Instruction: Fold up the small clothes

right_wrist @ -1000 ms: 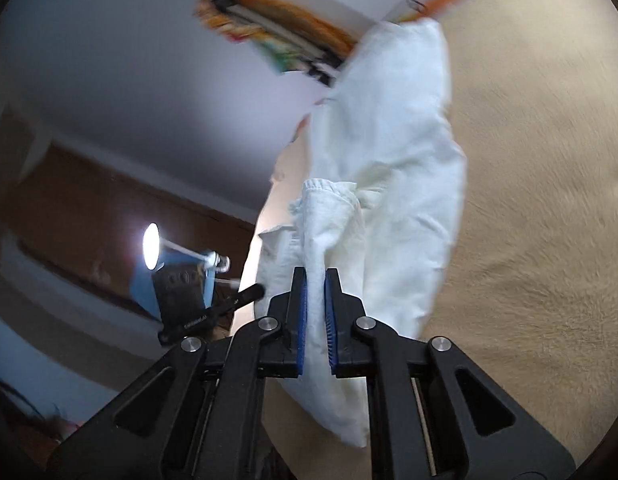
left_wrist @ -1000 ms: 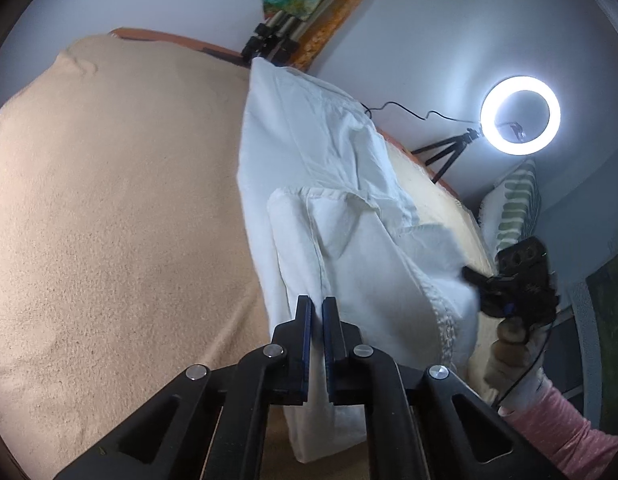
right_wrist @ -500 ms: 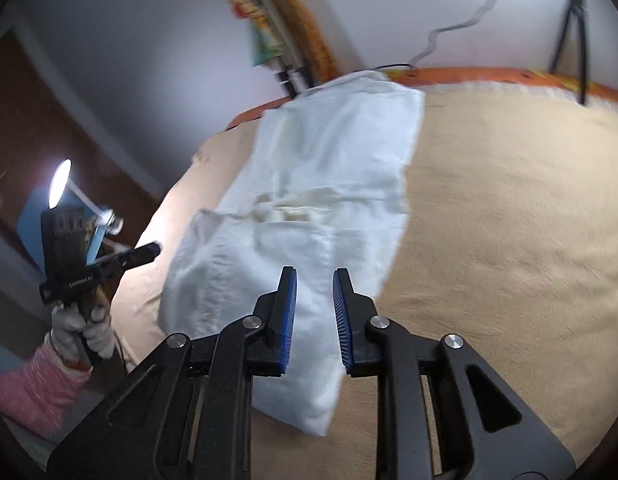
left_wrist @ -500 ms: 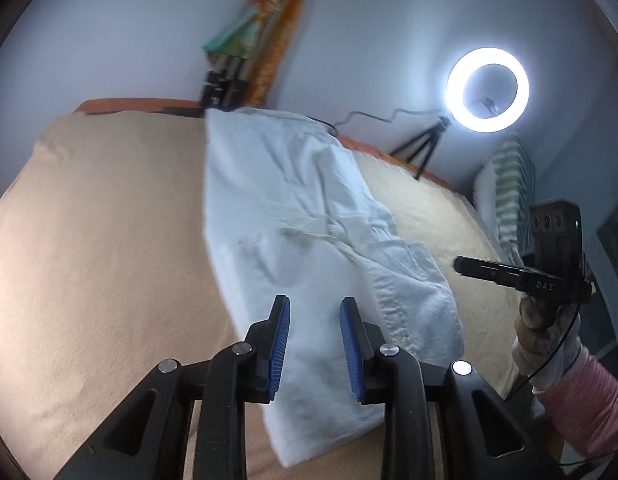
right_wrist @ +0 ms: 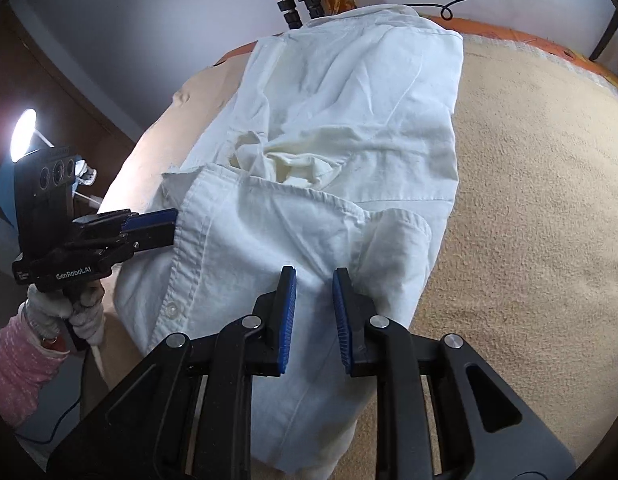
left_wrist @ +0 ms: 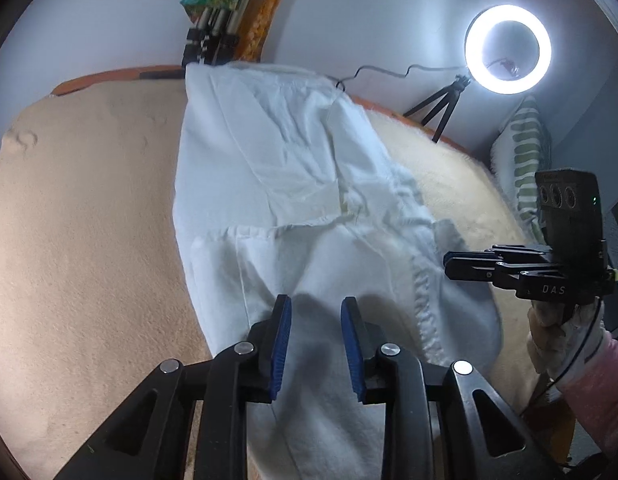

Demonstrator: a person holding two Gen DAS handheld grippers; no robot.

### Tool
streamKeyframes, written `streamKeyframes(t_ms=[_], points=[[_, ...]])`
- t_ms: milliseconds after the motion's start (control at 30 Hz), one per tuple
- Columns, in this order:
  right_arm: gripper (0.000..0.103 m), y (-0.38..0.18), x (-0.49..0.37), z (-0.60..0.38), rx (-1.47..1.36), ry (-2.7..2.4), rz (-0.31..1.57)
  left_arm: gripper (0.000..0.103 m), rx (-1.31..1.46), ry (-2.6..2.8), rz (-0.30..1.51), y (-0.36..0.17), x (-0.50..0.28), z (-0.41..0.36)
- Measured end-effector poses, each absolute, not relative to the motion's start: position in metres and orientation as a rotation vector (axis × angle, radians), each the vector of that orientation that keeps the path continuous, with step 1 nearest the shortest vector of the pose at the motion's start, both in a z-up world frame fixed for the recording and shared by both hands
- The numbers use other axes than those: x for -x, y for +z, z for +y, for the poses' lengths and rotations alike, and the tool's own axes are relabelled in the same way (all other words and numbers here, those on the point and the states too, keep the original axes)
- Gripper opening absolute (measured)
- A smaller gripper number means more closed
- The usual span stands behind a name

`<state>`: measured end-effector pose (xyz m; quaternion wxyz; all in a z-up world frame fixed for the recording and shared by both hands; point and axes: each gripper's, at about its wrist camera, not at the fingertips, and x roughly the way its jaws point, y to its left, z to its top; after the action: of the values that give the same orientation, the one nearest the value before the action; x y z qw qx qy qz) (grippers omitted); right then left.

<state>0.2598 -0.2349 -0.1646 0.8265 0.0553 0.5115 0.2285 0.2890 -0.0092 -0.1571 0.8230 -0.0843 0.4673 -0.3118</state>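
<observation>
A white button shirt (left_wrist: pixel 293 184) lies lengthwise on the beige blanket (left_wrist: pixel 89 240), its near part folded over with the button placket (right_wrist: pixel 173 308) at the left and a cuff (right_wrist: pixel 401 232) on top. My left gripper (left_wrist: pixel 315 312) hovers above the shirt's near end; its jaws are opening and nothing is between them. My right gripper (right_wrist: pixel 314 284) also hangs over the near end, just short of the cuff, open and not holding anything. Each view also shows the other gripper beside the shirt: the right gripper (left_wrist: pixel 469 268) and the left gripper (right_wrist: pixel 149 224).
A lit ring light (left_wrist: pixel 508 54) on a small tripod stands at the far right of the bed, beside a striped pillow (left_wrist: pixel 525 152). Tripod legs and a coloured cloth (left_wrist: pixel 213 20) lean on the wall behind the shirt. A lamp (right_wrist: pixel 23 136) glows left.
Both grippers were shut on a lifted fold of the shirt; they have let go and opened. The fold now lies on the shirt, and both hands have drawn back and rolled level.
</observation>
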Motion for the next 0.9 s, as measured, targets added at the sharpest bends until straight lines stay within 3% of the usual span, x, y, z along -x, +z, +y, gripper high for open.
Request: streamKeyframes(t_ms=[267, 367, 900], points=[[0.026, -0.129, -0.303, -0.268, -0.165, 0.484, 0.983, 0.037, 0.192, -0.589, 0.91, -0.129, -0.365, 0.014], [0.047, -0.14, -0.34, -0.285, -0.186, 0.393, 0.992, 0.039, 0.202, -0.522, 0.927, -0.144, -0.409, 0.022], [0.047, -0.178, -0.457, -0.304, -0.225, 0.305, 1.006, 0.041, -0.028, -0.447, 0.967, -0.19, -0.52, -0.024]])
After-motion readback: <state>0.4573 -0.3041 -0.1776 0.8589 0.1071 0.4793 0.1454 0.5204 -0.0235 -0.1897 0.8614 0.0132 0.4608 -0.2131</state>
